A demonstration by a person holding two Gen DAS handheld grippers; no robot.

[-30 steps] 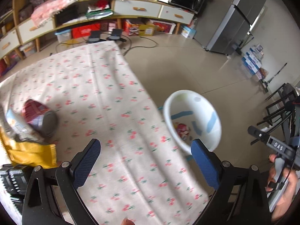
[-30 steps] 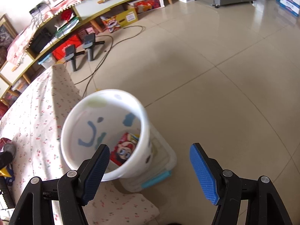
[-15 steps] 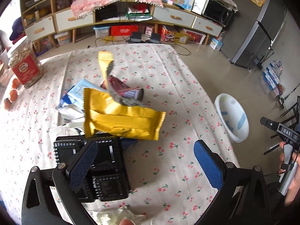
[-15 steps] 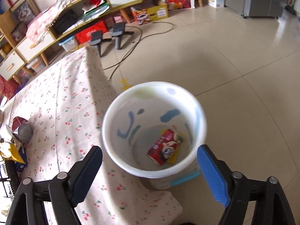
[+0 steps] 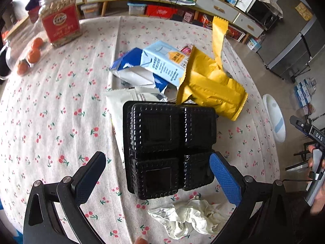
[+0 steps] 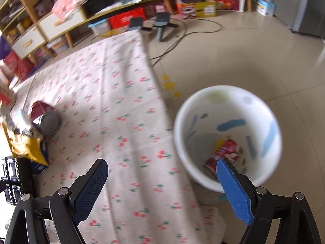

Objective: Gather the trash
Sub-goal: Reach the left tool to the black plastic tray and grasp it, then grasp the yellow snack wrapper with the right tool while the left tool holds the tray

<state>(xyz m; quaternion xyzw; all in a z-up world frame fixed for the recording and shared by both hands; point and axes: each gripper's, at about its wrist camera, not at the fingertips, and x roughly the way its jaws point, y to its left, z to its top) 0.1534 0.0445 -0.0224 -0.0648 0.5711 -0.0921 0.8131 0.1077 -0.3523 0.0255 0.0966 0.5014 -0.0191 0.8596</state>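
A black four-compartment plastic tray [image 5: 168, 142] lies on the cherry-print tablecloth [image 5: 61, 101]. My left gripper [image 5: 156, 158] hangs open over it, a finger on either side, pads not pressing. Behind the tray sit a yellow wrapper [image 5: 211, 87], a blue milk carton [image 5: 162, 61] and a white bag [image 5: 121, 101]. Crumpled paper [image 5: 189, 217] lies in front. The white bin [image 6: 227, 134] stands on the floor beside the table, with a red wrapper [image 6: 223, 152] inside. My right gripper [image 6: 161, 162] is over the table edge, its jaws opening with nothing between them.
A red-labelled jar [image 5: 60, 23] and small oranges [image 5: 32, 55] stand at the far left of the table. A can [image 6: 48, 120] lies by the yellow wrapper [image 6: 28, 148]. Shelves [image 6: 121, 6] and floor cables [image 6: 172, 40] are beyond. A hand [image 5: 316, 162] holds the right gripper.
The left gripper swung from the bin side of the table to above the black tray. The right gripper slid from over the bin toward the table, and its jaws widened.
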